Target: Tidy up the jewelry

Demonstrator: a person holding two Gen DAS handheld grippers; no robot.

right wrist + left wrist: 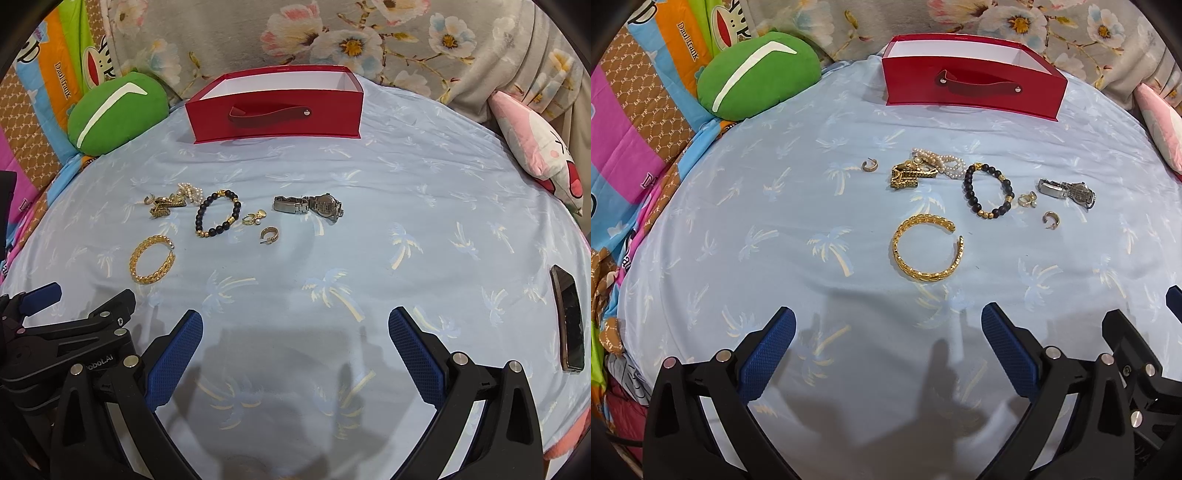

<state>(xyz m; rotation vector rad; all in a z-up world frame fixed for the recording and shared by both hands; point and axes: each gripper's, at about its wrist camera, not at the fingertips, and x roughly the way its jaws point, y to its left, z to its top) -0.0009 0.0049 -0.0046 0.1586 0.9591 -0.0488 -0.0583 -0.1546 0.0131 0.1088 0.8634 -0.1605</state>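
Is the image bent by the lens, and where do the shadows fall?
Left wrist view: fisheye curves the sheet; dark corners; gripper shadows lie between the open left gripper fingers. Right wrist view: same bending; shadows near the right gripper; phone reflects light.

Bed sheet [406, 177]: pale blue, palm-tree print, lightly creased. Green cushion [757, 74]: white curved stripe, at the sheet's far left edge. Pink cushion [535, 147]: far right edge. Phone [570, 317]: dark, lying flat near the right edge. Floral fabric [332, 37]: grey, behind. Cartoon-print bedding [635, 122]: multicoloured, left.
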